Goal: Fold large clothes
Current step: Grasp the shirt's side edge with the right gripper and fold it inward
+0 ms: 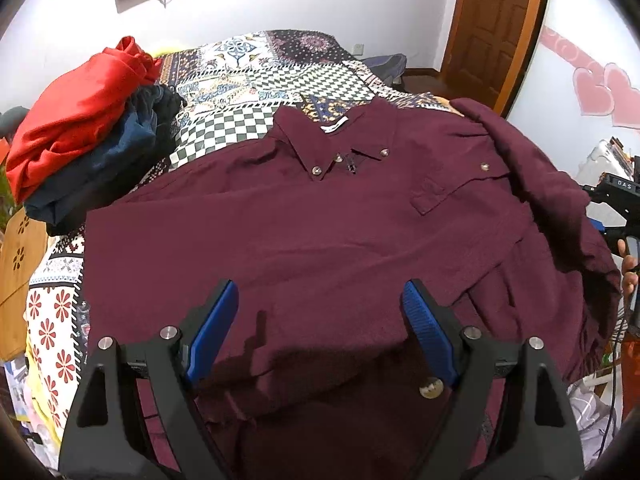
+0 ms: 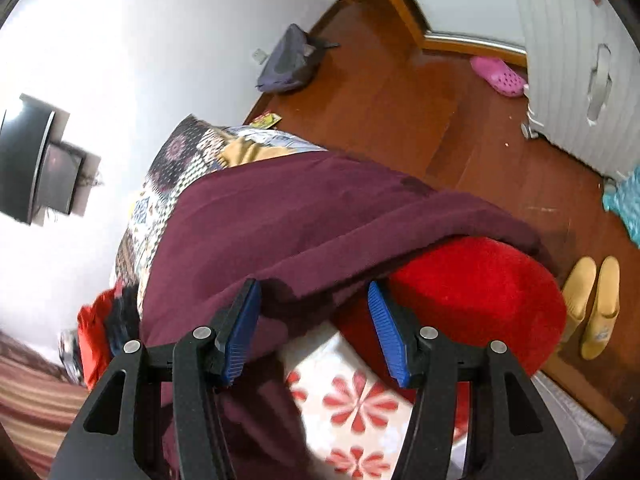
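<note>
While a maroon button-down shirt (image 1: 320, 220) lies front-up across a patchwork bedspread (image 1: 256, 80), the left gripper (image 1: 320, 328) hovers over its lower part with blue pads spread wide and nothing pinched between them. Seen from the right wrist, the right gripper (image 2: 314, 320) has its jaws parted, with a fold of the shirt's edge lying loose between the pads. Red and navy clothes (image 1: 84, 140) are piled beside the shirt, well apart from both tools.

The only legible lettering is "DAS", white on a black device (image 1: 618, 189) at the right edge of the left wrist view. The white label (image 1: 335, 125) inside the maroon shirt's collar is too small to read.
</note>
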The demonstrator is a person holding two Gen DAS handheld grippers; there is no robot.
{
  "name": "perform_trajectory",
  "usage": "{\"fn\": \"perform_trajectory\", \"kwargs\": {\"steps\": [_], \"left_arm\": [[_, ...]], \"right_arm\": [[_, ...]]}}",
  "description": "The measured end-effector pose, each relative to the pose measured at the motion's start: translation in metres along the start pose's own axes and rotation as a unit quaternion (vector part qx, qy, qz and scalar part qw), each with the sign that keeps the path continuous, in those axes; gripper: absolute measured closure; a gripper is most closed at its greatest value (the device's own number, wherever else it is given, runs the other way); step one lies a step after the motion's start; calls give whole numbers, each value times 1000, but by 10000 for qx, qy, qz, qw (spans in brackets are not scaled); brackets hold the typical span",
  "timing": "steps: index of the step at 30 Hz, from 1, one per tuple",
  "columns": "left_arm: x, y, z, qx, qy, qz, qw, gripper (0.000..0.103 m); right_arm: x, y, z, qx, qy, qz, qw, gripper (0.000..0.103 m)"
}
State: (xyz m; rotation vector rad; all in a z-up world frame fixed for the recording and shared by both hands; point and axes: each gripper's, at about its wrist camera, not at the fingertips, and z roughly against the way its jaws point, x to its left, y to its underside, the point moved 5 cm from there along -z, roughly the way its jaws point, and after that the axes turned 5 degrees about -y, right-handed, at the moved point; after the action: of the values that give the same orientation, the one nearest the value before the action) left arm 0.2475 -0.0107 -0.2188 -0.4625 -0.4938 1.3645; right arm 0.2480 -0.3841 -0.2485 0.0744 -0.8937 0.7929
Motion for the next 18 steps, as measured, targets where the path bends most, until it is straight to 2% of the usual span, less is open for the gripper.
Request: {"fn": "perform_trajectory", "kwargs": {"steps": [5, 8, 10, 12, 15, 18], "left_arm": [[3, -1, -9, 102, -28, 47, 9999, 19], [5, -1, -12, 123, -49, 73, 9999, 19], [5, -1, -13, 134, -45, 91, 9999, 19], [6, -2, -14, 137, -31, 109, 9998, 19], [8, -3, -13, 110, -4, 122, 9999, 19], [9, -4, -9, 44, 7, 120, 9999, 19]], "right_arm": [[10, -9, -13, -115, 153, 355, 9992, 49], [13, -11, -14, -167, 316, 712, 9968, 53], [17, -11, -16, -177, 345, 913, 9951, 66], [21, -11, -16, -154, 259, 1027, 9943, 84], [33, -16, -8, -279, 246, 1262, 9913, 91], [53, -23, 13, -608, 185, 1508, 9865, 93]]}}
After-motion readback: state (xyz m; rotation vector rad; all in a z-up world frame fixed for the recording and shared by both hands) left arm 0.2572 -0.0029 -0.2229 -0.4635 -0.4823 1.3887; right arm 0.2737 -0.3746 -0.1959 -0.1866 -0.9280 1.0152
